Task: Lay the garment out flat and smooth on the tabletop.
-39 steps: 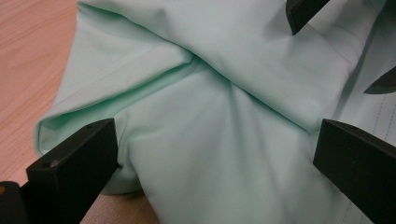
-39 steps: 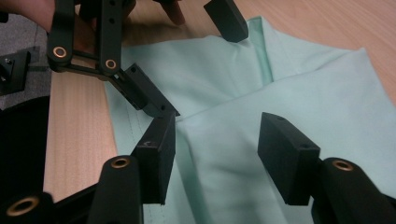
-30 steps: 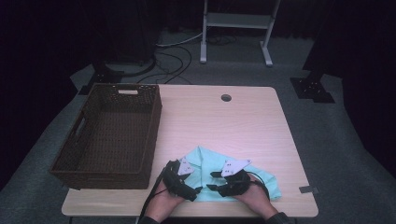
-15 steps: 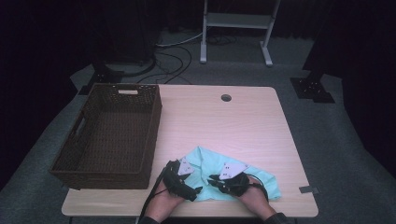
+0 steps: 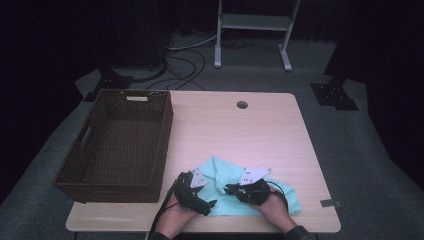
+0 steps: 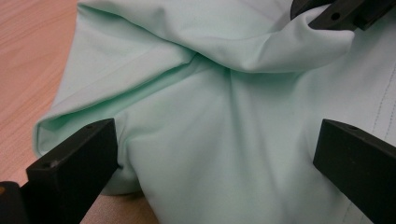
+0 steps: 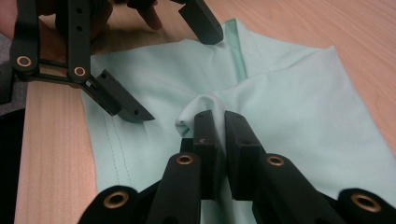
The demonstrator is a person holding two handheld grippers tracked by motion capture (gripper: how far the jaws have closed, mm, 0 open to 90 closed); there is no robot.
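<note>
A mint green cloth (image 5: 227, 172) lies crumpled near the table's front edge. My right gripper (image 7: 218, 122) is shut on a raised fold of the cloth (image 7: 196, 105); its jaws have just been closing with that fold between them. In the high view this right gripper (image 5: 229, 189) points left, over the middle of the cloth. My left gripper (image 6: 215, 140) is open, and its jaws straddle the cloth's (image 6: 210, 154) bunched left edge without pressing on it. The right gripper view has the left gripper (image 7: 175, 74) standing wide over the cloth. From above, the left gripper (image 5: 212, 203) is at the cloth's front left corner.
An empty dark wicker basket (image 5: 75, 165) stands on the left of the wooden table (image 5: 250, 130). A round cable hole (image 5: 242, 105) is near the far edge. A small grey tab (image 5: 330, 203) lies at the front right corner. Stand legs and cables are on the floor behind.
The right gripper has settled slightly lower onto the cloth and the fabric beside it has bunched up. The left gripper has stayed where it was.
</note>
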